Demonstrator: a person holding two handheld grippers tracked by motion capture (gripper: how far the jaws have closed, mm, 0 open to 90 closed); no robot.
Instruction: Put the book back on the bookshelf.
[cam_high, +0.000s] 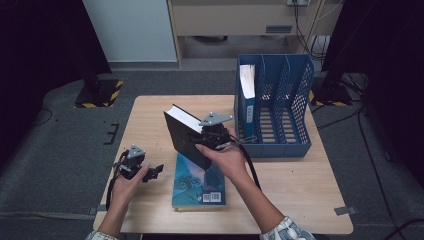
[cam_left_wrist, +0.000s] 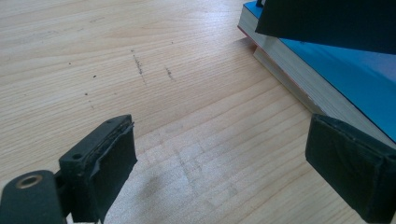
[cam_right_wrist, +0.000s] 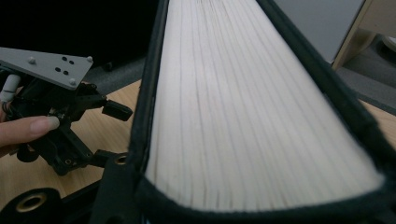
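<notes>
My right gripper (cam_high: 206, 138) is shut on a thick black-covered book (cam_high: 183, 133), which hangs tilted above the table with its white page edge up. In the right gripper view the page edge (cam_right_wrist: 243, 93) runs between the two jaws, pressed on both covers. A blue paperback (cam_high: 198, 183) lies flat on the wooden table (cam_high: 150, 112) under it. My left gripper (cam_high: 154, 171) rests low at the table's left, open, nothing between its pads. In the left gripper view the open gripper (cam_left_wrist: 219, 154) faces the blue paperback (cam_left_wrist: 355, 79), with the black book (cam_left_wrist: 327, 21) above.
A blue slotted file holder (cam_high: 285, 107) stands at the table's back right, with a blue volume (cam_high: 246, 95) upright in its leftmost slot. The left gripper (cam_right_wrist: 60, 112) and a fingertip appear in the right gripper view. Grey carpet surrounds the table.
</notes>
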